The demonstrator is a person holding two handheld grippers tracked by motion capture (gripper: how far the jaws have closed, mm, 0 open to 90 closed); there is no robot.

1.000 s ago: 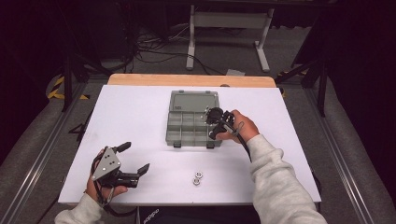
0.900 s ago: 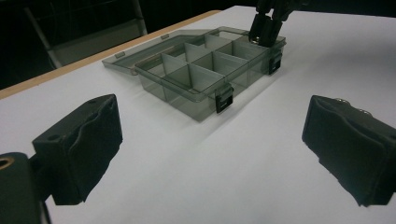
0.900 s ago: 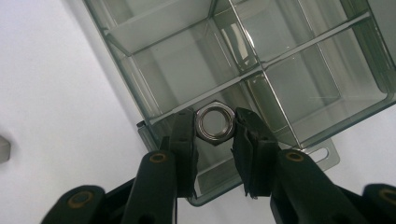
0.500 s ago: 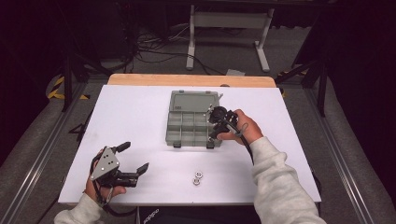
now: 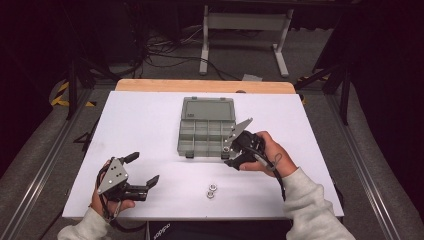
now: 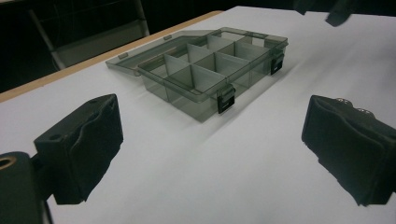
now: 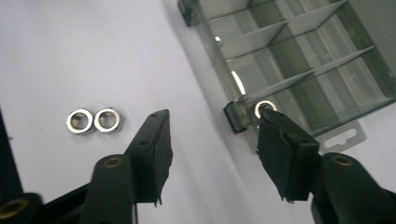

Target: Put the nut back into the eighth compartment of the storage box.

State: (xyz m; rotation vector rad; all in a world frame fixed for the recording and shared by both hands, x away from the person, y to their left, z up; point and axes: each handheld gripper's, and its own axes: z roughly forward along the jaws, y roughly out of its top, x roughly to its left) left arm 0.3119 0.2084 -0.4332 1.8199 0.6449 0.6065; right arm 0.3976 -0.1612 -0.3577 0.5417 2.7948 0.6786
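The right hand-held gripper (image 5: 231, 151) has just been opening, empty, beside the box (image 5: 206, 131); the left hand-held gripper (image 5: 142, 170) stands wide near two nuts (image 5: 211, 191).

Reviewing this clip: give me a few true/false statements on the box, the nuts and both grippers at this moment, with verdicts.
1. The compartment box has its lid open. True.
2. Two nuts lie on the table in front of the box. True.
3. The right gripper is clamped on a nut. False: nothing sits between its fingers, which have just been opening; one nut lies in a corner compartment.
4. The left gripper is inside the box. False: it rests open, well apart from it.
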